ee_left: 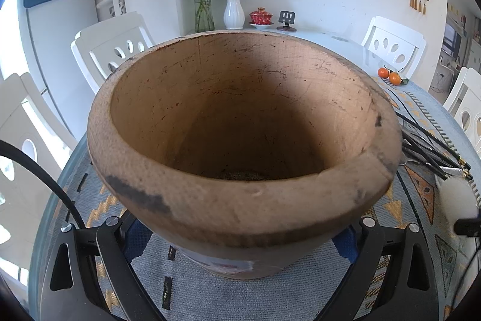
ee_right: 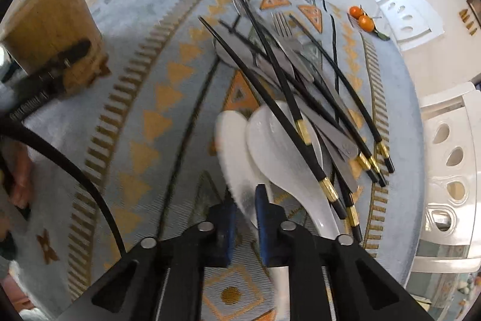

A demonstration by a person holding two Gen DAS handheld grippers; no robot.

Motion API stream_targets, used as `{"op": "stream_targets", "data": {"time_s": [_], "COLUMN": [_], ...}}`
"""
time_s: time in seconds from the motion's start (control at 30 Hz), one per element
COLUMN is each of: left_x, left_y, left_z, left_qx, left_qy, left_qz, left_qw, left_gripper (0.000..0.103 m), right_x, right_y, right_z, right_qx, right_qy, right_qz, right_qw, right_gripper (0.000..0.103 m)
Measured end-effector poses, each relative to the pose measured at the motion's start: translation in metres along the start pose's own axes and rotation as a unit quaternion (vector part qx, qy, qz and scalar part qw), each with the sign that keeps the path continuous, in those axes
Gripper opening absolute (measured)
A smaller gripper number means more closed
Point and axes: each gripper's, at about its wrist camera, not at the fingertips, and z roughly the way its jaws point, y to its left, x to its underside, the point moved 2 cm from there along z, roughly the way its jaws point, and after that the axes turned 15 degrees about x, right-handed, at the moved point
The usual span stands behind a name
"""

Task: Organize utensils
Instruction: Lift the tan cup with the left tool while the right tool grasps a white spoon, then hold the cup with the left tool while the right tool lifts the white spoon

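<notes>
My left gripper (ee_left: pixel 240 233) hugs the big brown pot (ee_left: pixel 240 122) and keeps it steady. My right gripper (ee_right: pixel 245 218) is pinched tight on the handle of a white spoon (ee_right: pixel 237 152) at the edge of the pile (ee_right: pixel 300 86). The spoon looks smooth, slippery and easy to break, so the thin handle is the best place to hold.

Wooden holder (ee_left: pixel 240 140): round, tan, scuffed, dark marks on rim; upright, empty, mouth open, set between the left tongs' arms.

White ceramic spoon (ee_right: pixel 237 167): blurred, handle running down between the right tongs' blue pads.

Second white ceramic spoon (ee_right: pixel 282 158): bowl up, just right of those pads, overlapping the first, under a chopstick.

Black chopsticks with gold bands (ee_right: pixel 288 98): several, crossed in a heap ahead of the right tongs.

Steel forks (ee_right: pixel 282 26) and other steel cutlery: among the chopsticks, beyond the spoons.
</notes>
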Motion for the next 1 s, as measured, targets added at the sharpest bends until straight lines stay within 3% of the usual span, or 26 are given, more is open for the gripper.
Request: {"op": "stream_targets", "data": {"time_s": [0.23,0.4,0.8,0.9,1.0], "left_x": [0.002,0.003,0.003,0.002,0.002], "left_y": [0.002,0.002,-0.005,-0.003,-0.002], "left_z": [0.001,0.001,-0.001,-0.001,-0.001], "left_qx": [-0.002,-0.001,-0.021,-0.020,-0.019], "left_qy": [0.003,0.002,0.000,0.001,0.001], "left_qz": [0.001,0.000,0.017,0.015,0.015], "left_qw": [1.0000,1.0000,0.9996,0.9997,0.9997], "left_gripper": [0.097,0.097,0.096,0.097,0.097], "right_x": [-0.004,-0.003,0.004,0.007,0.012], "right_y": [-0.029,-0.034,-0.040,-0.053,-0.063], "right_z": [-0.037,-0.047,-0.061,-0.058,-0.034], "right_qx": [-0.122,-0.096,-0.110,-0.138,-0.205], "right_qy": [-0.018,-0.038,-0.087,-0.083,-0.037], "right_qz": [0.116,0.152,0.135,0.145,0.169], "right_qw": [0.986,0.983,0.981,0.976,0.963], "right_gripper": [0.005,0.005,0.005,0.005,0.011]}}
